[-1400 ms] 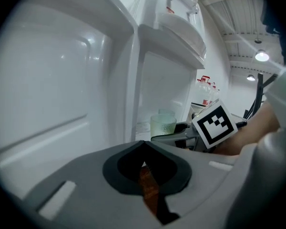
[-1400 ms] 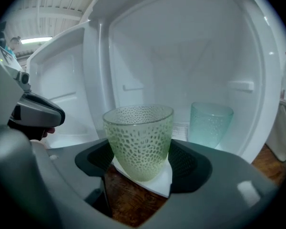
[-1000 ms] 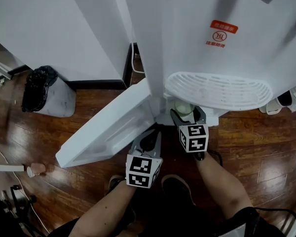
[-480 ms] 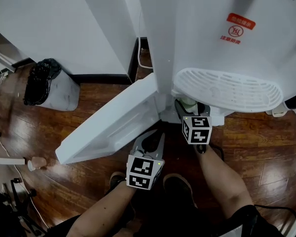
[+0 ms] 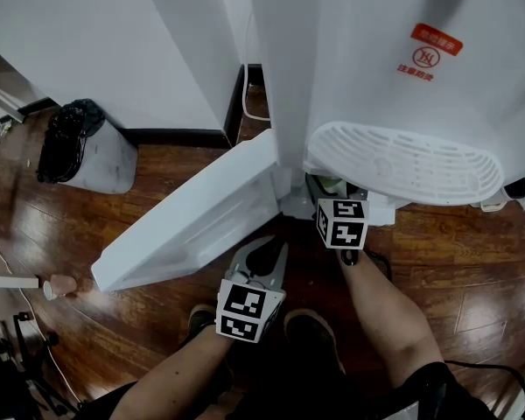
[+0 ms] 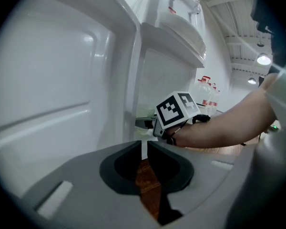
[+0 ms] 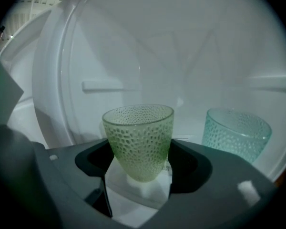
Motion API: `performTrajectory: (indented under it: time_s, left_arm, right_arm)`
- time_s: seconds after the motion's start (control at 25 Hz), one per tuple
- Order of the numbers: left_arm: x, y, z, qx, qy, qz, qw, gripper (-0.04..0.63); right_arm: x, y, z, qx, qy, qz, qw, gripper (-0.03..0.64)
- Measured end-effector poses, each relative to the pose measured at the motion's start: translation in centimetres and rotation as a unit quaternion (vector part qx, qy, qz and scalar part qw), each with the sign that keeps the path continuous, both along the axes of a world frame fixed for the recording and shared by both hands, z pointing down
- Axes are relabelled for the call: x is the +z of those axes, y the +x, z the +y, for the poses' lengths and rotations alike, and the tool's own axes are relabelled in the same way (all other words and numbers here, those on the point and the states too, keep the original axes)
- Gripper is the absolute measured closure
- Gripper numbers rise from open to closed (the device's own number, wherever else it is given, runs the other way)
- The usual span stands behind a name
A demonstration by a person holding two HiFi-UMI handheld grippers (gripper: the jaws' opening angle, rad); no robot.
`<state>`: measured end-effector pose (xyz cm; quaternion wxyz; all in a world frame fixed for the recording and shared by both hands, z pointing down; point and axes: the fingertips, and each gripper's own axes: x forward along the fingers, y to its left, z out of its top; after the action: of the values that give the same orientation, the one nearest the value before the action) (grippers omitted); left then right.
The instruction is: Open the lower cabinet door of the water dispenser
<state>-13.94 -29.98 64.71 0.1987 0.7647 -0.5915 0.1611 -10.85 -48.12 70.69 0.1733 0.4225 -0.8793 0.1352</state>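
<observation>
Two grippers: both are low in front of the water dispenser [image 5: 376, 59], below its drip tray [image 5: 402, 160].
Left gripper [image 6: 144, 146]: the jaws are all but closed and have just eased apart to a thin slit. Nothing is between them; only the wooden floor [image 6: 147, 180] shows through. It hangs before the foot of the water dispenser, near the inner face of the door, and I see no contact.
Right gripper [image 7: 140, 151]: the jaws are wide apart and reach into the lower cabinet of the water dispenser. A green cup [image 7: 139, 137] stands between them, and the pads seem not to press on it.
Lower cabinet door [image 5: 192, 221]: swung far out from the left front corner of the water dispenser, its free edge well apart from the body.
Inside the cabinet: the green cup is upright, and a blue-green cup [image 7: 236, 132] is upright to its right, not touching it.
Step in hand: by my judgement the opening itself is finished, and the right gripper now attends to the green cup.
Next move: if the cup is wanted, a gentle, centred closing is needed because it tapers. Then it must be drawn out under the drip tray without knocking its neighbour.
</observation>
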Motion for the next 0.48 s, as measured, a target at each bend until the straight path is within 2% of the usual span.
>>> performTrajectory:
  time_s: [0.28,0.48]
  left_arm:
    - [0.0,0.0,0.3,-0.005,-0.002,0.021,0.9998,0.58]
    - [-0.6,0.2,0.3,0.006,0.007,0.017,0.9998,0.58]
  right_arm:
    - [1.1,0.1,-0.2,-0.001,-0.02,-0.007,1.0,0.256]
    - [2.2,0.2,0.6,-0.006,-0.05,-0.001,0.999,0.231]
